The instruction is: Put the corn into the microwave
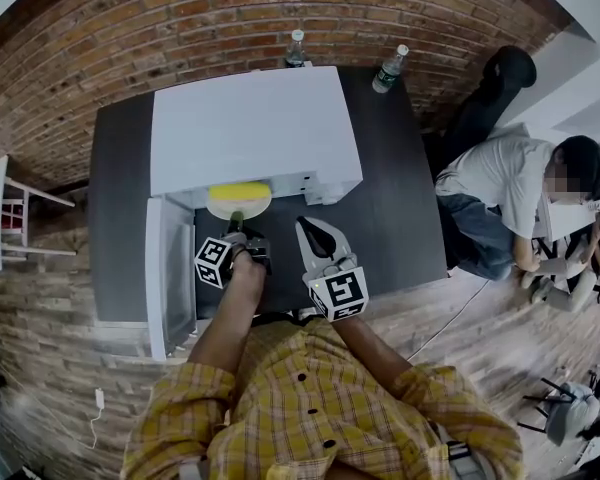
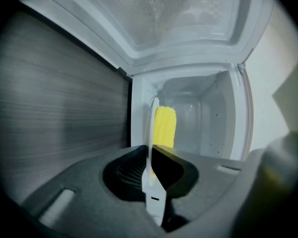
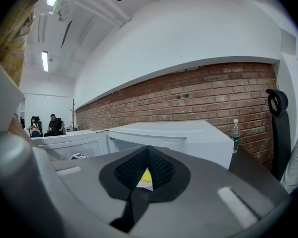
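**Microwave.** White box-shaped microwave on the dark table, its back towards the brick wall. Its white door stands swung wide at the left of the opening, which gives you a free way in.

**Cavity.** White-walled cavity of the microwave. It holds nothing that shows except the plate entered below.

**Plate.** Round white plate at the mouth of the microwave, its far part under the top edge and its near part outside. It holds one yellow cob of corn lying across the middle. The corn is thus at the threshold of the microwave, by my judgement not yet fully seated inside.

**Left gripper.** Left gripper, just in front of the microwave's opening. Its jaws are clenched on the near rim of the plate, with the thin edge pinched between the pads. You carry the corn by its plate, presumably so the cob cannot roll and both go in together.

**Right gripper.** Right gripper, in front of the microwave and just right of the opening. Its jaws are pressed together with nothing between them. You hold it aside, apparently to leave the opening free for the plate.

**Bottles.** Two clear plastic bottles at the far edge of the table behind the microwave. Their contents cannot be told.
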### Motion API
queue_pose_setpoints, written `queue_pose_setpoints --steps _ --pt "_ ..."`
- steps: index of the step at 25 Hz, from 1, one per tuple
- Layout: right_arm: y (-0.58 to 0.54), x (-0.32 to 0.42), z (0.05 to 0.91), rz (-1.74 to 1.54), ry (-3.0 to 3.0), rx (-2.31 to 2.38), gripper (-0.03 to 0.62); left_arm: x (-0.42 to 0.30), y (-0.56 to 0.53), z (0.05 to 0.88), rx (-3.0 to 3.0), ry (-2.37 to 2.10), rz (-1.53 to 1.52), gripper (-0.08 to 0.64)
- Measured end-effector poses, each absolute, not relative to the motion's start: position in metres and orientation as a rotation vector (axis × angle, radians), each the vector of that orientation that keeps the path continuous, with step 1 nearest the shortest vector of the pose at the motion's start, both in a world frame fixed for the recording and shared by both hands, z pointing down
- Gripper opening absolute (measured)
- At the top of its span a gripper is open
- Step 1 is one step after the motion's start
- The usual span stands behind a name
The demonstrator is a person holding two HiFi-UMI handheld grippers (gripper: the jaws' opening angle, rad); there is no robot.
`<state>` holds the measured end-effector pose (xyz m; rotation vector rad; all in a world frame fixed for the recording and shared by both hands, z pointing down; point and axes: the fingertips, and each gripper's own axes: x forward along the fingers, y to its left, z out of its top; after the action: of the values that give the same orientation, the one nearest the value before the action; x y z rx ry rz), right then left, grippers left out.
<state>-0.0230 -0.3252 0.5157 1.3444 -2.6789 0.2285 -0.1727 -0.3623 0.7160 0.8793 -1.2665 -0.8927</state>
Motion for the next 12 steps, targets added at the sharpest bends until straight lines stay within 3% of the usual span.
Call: queue_pose_setpoints --steps 12 --pt "-0.331 -0.017 0.523 0.266 -2.656 1.366 0.003 -0.177 -0.387 0.724 0.871 -1.277 -0.890 0.020"
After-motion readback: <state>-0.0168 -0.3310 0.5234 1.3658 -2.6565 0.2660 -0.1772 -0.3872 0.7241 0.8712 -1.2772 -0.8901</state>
